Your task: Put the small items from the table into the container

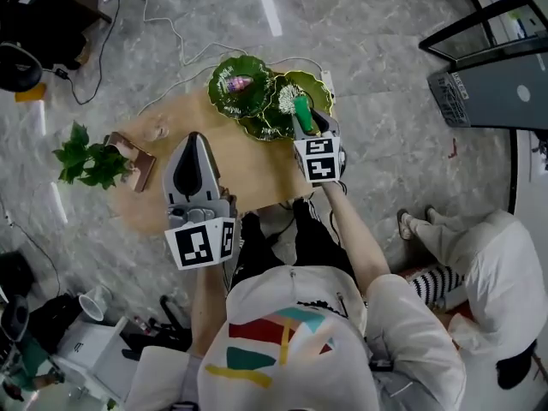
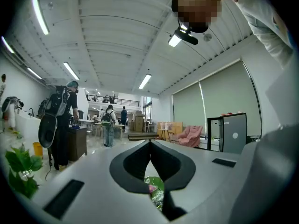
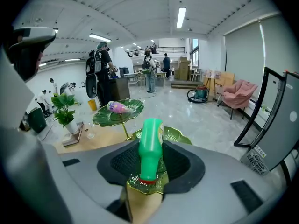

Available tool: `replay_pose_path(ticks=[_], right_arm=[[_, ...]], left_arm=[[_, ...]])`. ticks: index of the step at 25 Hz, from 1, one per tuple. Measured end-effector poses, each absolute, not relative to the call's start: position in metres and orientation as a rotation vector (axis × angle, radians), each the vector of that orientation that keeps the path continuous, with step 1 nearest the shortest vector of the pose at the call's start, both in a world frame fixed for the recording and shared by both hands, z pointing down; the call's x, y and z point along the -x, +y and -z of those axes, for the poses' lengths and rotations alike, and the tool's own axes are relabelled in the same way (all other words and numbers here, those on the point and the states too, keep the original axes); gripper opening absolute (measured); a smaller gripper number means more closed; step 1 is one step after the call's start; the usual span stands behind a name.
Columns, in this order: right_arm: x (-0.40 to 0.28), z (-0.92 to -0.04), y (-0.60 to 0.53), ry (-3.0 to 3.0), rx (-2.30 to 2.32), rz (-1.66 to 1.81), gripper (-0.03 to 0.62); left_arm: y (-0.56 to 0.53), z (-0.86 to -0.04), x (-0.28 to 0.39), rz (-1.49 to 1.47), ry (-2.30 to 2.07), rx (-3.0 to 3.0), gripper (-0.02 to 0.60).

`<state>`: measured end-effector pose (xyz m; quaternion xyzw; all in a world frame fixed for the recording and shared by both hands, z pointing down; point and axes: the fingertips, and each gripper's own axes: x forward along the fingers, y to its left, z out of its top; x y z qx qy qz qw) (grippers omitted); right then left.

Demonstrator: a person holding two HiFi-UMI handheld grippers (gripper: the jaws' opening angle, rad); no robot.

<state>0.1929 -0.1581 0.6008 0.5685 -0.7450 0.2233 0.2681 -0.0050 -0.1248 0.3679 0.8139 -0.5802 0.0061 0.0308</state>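
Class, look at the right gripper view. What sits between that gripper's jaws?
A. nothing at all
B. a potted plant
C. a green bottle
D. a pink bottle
C: the right gripper has its jaws closed on the green bottle, while the pink bottle lies apart on the leaf-shaped tray behind it.

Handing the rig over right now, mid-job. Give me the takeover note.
Left gripper: shut, empty, over the table.
Right gripper: shut on the green bottle, above the lower leaf dish.
Done: a pink-purple item lies on the upper leaf dish.
Left: set the bottle down; a small glass on the table may be next.
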Motion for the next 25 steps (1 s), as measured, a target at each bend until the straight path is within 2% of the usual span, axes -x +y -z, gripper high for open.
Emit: replay_pose_path(ticks=[2, 5, 13, 14, 15, 25], right_arm=[[-0.192, -0.614, -0.166, -2.005, -1.554, -0.612, 0.164], [-0.190, -0.619, -0.171, -2.000, -1.611, -0.605, 0.243], [-0.180, -0.571, -0.142, -2.068, -1.625, -0.609, 0.242], [-0.183, -0.557, -0.137, -2.069, -1.656, -0.601, 0.162], [-0.187, -0.541, -0.132, -2.064, -1.699, -0.582, 0.012], [-0.198, -0.407, -0.088, -2.197, -1.929, -0.424, 0.012]], left_arm=[[-0.126, -0.382, 0.006, -0.037, -1.786, -2.491, 0.008], [-0.125, -0.395, 0.010, -0.047, -1.786, -2.465, 0.008], [-0.123, -0.374, 0.019, 0.025, -1.810, -2.487, 0.008], [-0.123, -0.368, 0.018, 0.038, -1.810, -2.498, 0.008], [-0.123, -0.362, 0.017, 0.051, -1.809, -2.508, 0.008], [-0.120, -0.293, -0.006, 0.196, -1.721, -2.695, 0.008]])
